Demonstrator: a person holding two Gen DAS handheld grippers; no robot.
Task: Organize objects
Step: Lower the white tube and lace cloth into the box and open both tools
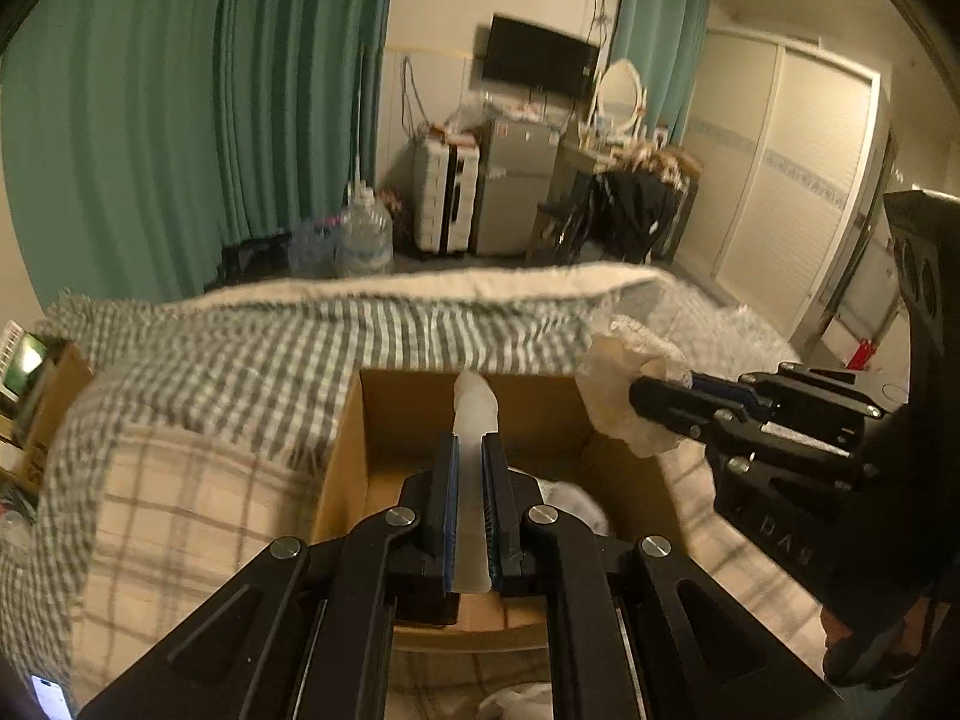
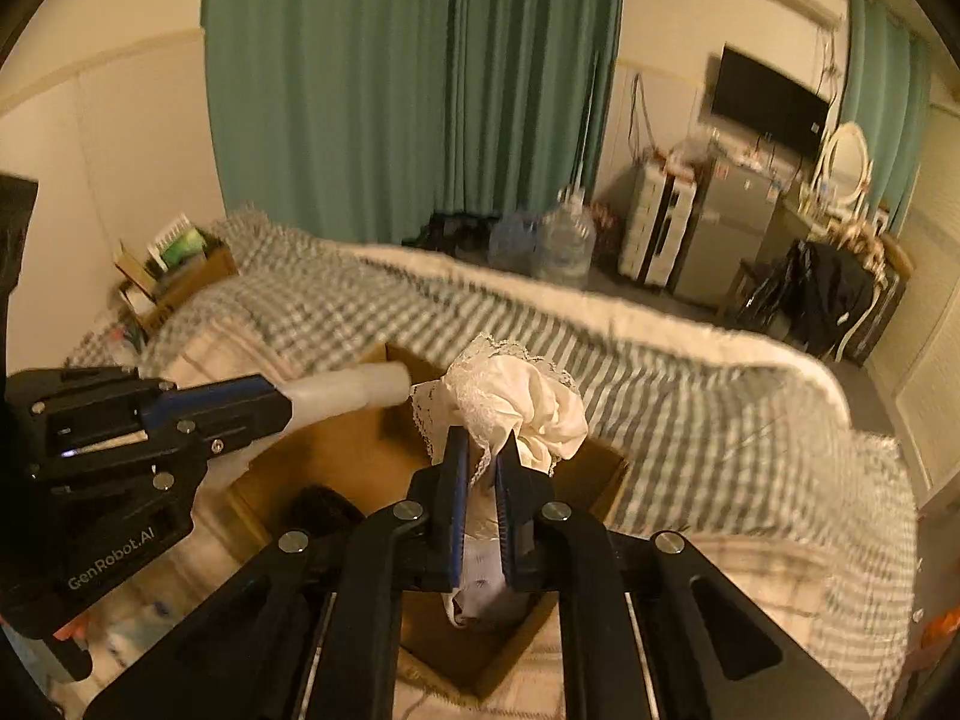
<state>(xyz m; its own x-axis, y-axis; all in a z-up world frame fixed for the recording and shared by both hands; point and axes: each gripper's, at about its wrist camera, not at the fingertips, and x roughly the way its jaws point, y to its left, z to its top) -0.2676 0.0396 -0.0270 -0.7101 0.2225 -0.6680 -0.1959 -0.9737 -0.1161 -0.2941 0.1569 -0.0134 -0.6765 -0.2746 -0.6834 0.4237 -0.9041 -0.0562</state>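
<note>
An open cardboard box point(image 1: 414, 414) point(image 2: 336, 456) sits on the bed. My left gripper point(image 1: 471, 450) is shut on a translucent white plastic tube point(image 1: 474, 414) and holds it over the box; the tube also shows in the right wrist view point(image 2: 354, 387), sticking out of the left gripper point(image 2: 288, 405). My right gripper point(image 2: 483, 450) is shut on a bunched cream lace-trimmed cloth point(image 2: 516, 399) above the box's right side. In the left wrist view the right gripper point(image 1: 639, 399) holds that cloth point(image 1: 624, 384) over the box's right rim. White cloth point(image 1: 570, 498) lies inside the box.
The bed carries a green checked blanket point(image 1: 288, 354) point(image 2: 660, 372) and a plaid cover point(image 1: 198, 516). A small box of items point(image 2: 174, 264) stands at the bed's head. Water jugs point(image 1: 360, 240), a suitcase point(image 1: 447, 204), a fridge and a dressing table stand beyond the bed.
</note>
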